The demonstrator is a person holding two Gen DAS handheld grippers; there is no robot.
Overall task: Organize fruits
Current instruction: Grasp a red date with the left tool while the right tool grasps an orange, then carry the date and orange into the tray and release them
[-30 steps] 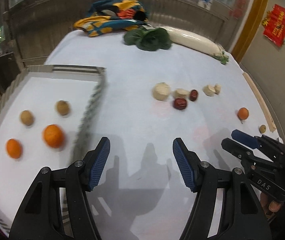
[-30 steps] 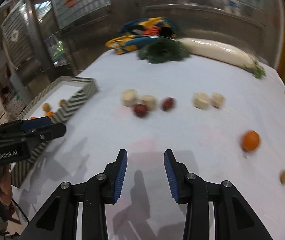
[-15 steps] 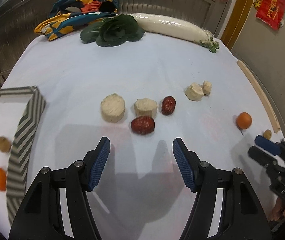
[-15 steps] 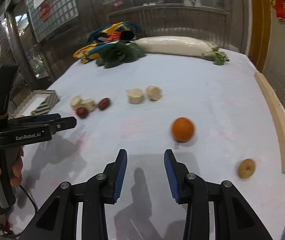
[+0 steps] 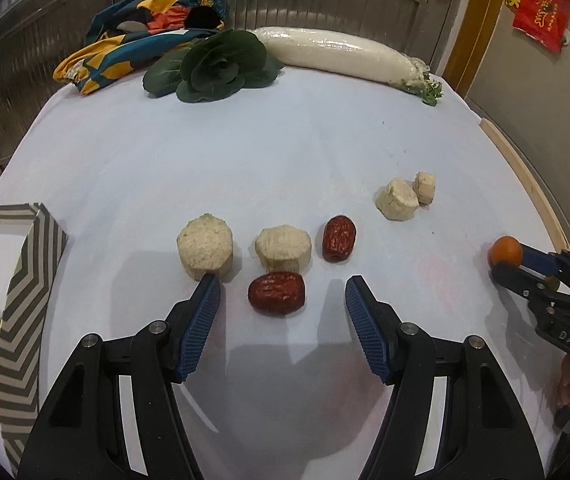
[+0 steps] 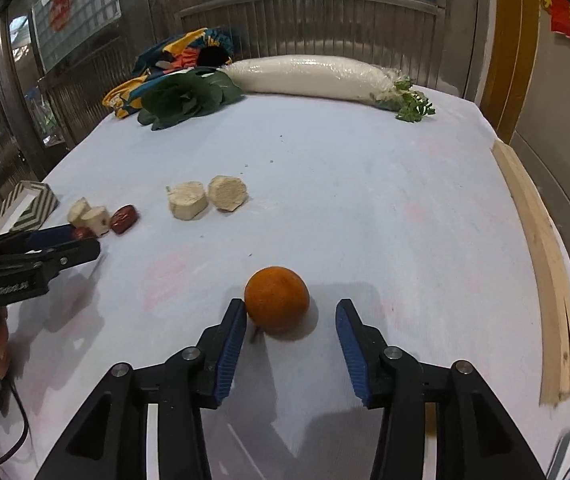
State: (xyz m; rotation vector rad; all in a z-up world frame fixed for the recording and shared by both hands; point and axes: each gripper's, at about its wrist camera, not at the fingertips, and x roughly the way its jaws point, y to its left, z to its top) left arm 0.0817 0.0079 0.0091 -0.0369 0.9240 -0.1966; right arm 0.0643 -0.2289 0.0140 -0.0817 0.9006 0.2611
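White cloth table (image 6: 325, 184), smooth and a bit stained. At the back lies a long plastic-wrapped daikon (image 6: 309, 76) beside crinkly dark greens (image 5: 221, 66). The chevron-striped cardboard tray (image 5: 25, 320) sits at the left edge. Right gripper (image 6: 289, 314) has just been spreading its ribbed blue pads; the dimpled round orange (image 6: 277, 306) sits between them, ungripped. Left gripper (image 5: 283, 292) hangs open around a wrinkly red date (image 5: 277, 293), no squeeze.
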